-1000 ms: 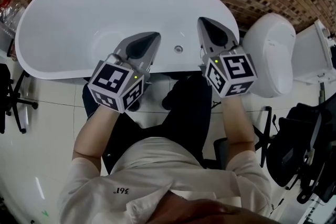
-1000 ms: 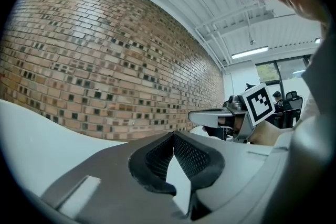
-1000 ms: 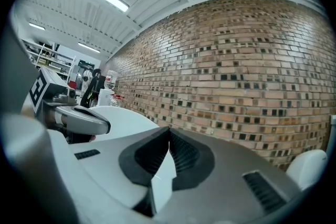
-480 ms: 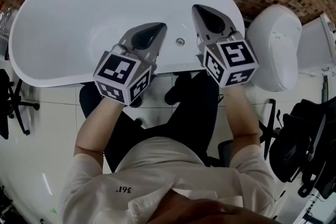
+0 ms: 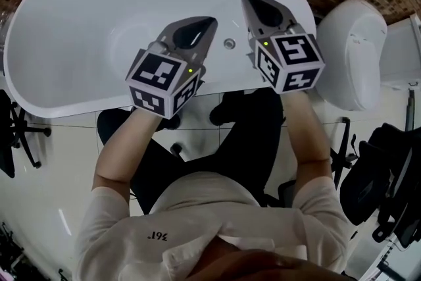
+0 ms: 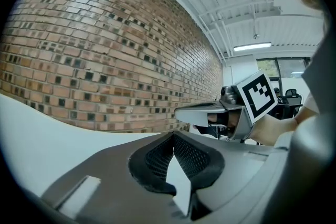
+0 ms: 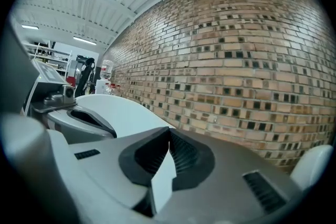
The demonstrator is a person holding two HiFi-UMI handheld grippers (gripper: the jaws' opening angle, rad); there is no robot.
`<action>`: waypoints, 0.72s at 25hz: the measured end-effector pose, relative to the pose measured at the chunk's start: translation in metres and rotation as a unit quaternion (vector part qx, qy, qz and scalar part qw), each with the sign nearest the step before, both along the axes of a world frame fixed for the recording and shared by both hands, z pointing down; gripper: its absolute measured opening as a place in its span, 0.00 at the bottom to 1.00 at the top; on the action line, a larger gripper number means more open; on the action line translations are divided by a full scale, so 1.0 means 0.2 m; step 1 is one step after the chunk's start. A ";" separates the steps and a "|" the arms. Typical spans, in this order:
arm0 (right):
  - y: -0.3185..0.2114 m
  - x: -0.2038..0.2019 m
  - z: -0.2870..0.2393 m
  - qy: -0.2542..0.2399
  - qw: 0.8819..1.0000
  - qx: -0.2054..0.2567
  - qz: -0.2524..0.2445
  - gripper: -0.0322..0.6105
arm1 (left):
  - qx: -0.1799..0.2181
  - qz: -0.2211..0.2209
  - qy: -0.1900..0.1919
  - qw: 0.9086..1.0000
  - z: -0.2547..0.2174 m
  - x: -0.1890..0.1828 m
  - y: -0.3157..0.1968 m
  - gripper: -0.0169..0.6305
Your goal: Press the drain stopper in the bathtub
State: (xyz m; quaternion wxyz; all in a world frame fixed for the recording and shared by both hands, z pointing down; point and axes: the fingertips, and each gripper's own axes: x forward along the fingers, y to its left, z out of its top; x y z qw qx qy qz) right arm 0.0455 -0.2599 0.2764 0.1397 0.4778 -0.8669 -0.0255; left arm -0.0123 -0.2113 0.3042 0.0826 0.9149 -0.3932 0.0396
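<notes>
Noted both grippers carried farther out over the tub (image 5: pixel 79 16) than a second ago, and more of the basin showing beyond the near rim.

Found the left gripper (image 5: pixel 197 29) held above the tub floor, just left of the stopper (image 5: pixel 229 44). Found the right gripper (image 5: pixel 263 10) above the same floor, just right of the stopper and a little nearer the tub's far side. Located the stopper as a small round metal disc on the tub floor, close to the near rim, uncovered, between the two grippers.

Checked the left gripper (image 6: pixel 172 136) in its own view: tips pressed together, nothing gripped, only white tub (image 6: pixel 31 128) showing through the slot below the tips. Right gripper (image 6: pixel 210 113) seen alongside. Checked the right gripper (image 7: pixel 169 134) likewise: tips together, nothing between them, white tub (image 7: pixel 121 107) behind and the left gripper (image 7: pixel 79 113) alongside.

Recorded both pointed across the tub toward the brick wall (image 6: pixel 105 60) (image 7: pixel 236 60) behind its far side. Recorded a white toilet (image 5: pixel 355 49) just off the tub's right end.
</notes>
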 end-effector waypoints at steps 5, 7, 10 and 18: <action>-0.15 -0.03 0.08 0.007 1.000 -0.009 0.002 0.07 | -0.003 0.008 -0.015 1.000 0.05 0.02 -0.14 0.04; -0.22 -0.03 0.11 0.009 1.000 -0.013 0.003 0.07 | -0.007 0.008 -0.020 1.000 0.08 0.03 -0.20 0.04; -0.29 -0.04 0.15 0.012 1.000 -0.019 0.003 0.07 | -0.017 0.006 -0.023 1.000 0.13 0.03 -0.26 0.04; -0.46 -0.04 0.27 0.019 0.999 -0.036 0.013 0.07 | -0.048 -0.006 -0.029 0.998 0.31 0.02 -0.38 0.04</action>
